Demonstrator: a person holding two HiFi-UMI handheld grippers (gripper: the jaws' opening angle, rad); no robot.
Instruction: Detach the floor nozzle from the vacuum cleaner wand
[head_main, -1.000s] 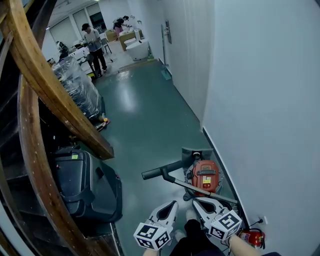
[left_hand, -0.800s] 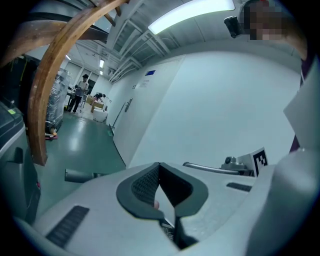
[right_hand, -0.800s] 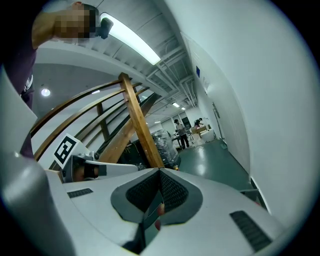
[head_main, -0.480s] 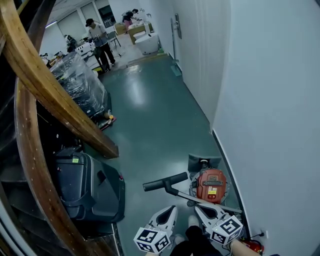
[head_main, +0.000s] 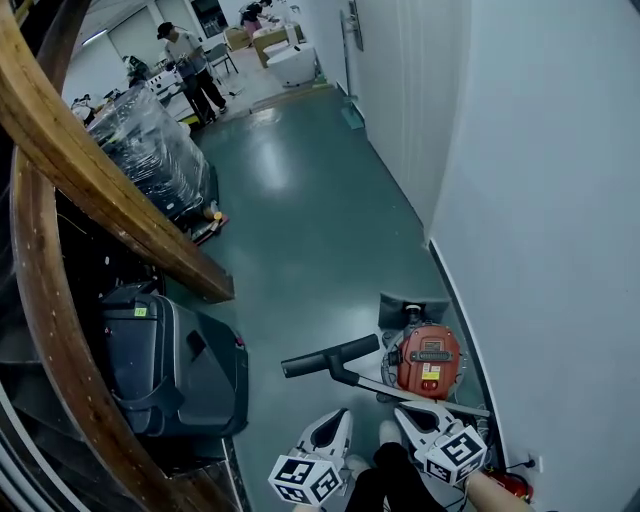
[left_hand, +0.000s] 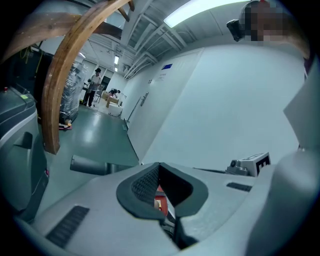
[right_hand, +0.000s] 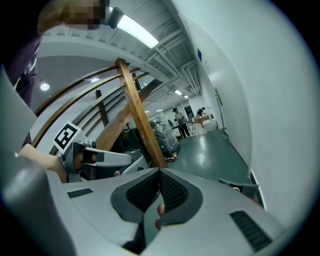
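A red canister vacuum (head_main: 430, 360) lies on the green floor by the white wall. Its grey floor nozzle (head_main: 410, 307) points away from me. The metal wand (head_main: 420, 392) runs across in front of the canister, and its black handle (head_main: 330, 357) sticks out to the left. My left gripper (head_main: 340, 416) and right gripper (head_main: 403, 411) hover side by side just short of the wand, both shut and empty. In the left gripper view the shut gripper (left_hand: 159, 165) has the handle (left_hand: 87, 164) beyond it. In the right gripper view the shut gripper (right_hand: 160, 171) has the nozzle (right_hand: 241, 188) to its right.
A black wheeled machine (head_main: 170, 365) stands to the left under a curved wooden rail (head_main: 110, 195). A plastic-wrapped pallet (head_main: 150, 150) and a person (head_main: 185, 62) are farther down the corridor. The white wall (head_main: 540, 200) closes off the right side, with a red extinguisher (head_main: 507, 485) at its foot.
Both grippers have sunk toward the vacuum on the floor, still side by side and still shut. The vacuum has not moved.
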